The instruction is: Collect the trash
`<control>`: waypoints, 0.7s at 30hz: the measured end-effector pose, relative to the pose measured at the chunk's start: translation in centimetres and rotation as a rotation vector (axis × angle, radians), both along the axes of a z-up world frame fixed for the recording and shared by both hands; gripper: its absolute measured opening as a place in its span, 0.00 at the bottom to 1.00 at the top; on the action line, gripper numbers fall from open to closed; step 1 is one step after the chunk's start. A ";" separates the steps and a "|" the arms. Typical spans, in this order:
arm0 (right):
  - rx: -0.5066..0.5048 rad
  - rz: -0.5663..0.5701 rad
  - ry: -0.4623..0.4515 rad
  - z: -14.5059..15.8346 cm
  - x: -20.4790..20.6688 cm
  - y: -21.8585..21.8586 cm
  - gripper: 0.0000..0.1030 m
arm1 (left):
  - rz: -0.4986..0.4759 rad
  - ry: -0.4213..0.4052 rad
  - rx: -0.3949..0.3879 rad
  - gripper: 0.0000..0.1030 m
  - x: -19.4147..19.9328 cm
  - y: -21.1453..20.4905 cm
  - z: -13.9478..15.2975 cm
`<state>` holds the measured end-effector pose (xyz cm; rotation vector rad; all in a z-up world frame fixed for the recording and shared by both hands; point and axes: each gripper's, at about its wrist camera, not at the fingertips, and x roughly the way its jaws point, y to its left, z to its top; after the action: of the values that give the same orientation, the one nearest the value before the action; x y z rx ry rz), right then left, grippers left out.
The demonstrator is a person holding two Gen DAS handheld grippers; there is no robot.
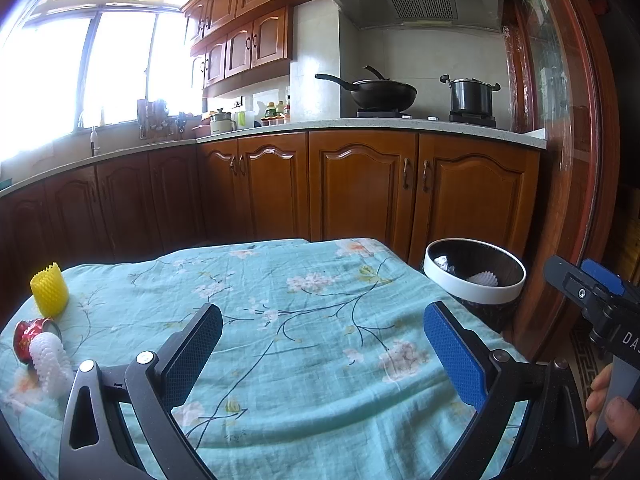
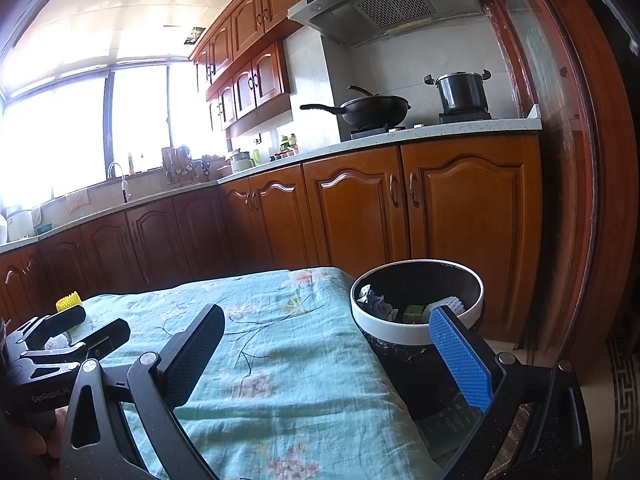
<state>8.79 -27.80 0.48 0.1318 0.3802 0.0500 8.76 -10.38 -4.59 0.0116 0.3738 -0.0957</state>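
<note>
A yellow foam net sleeve (image 1: 50,290) stands at the table's far left. Just in front of it lie a crushed red can (image 1: 30,338) and a white foam net sleeve (image 1: 50,364). My left gripper (image 1: 322,344) hovers open over the middle of the floral cloth, nothing between its fingers. A black bin with a white rim (image 1: 474,276) stands off the table's right edge, with white foam and crumpled paper inside. My right gripper (image 2: 328,346) is open and empty near that bin (image 2: 416,308). The yellow sleeve (image 2: 69,302) peeks out behind the left gripper (image 2: 76,332).
A turquoise floral cloth (image 1: 304,320) covers the table. Wooden kitchen cabinets (image 1: 360,188) run behind it, with a wok (image 1: 380,94) and a pot (image 1: 472,96) on the stove. A wooden door frame (image 1: 568,160) stands right of the bin. A person's fingers (image 1: 612,408) hold the right gripper's handle.
</note>
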 end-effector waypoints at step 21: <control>0.007 0.004 0.010 0.1 0.4 0.6 1.00 | -0.011 0.012 -0.011 0.99 0.6 0.6 -0.2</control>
<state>9.15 -27.20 0.59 0.1378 0.3903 0.0545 9.36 -9.80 -4.81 0.0025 0.3852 -0.1090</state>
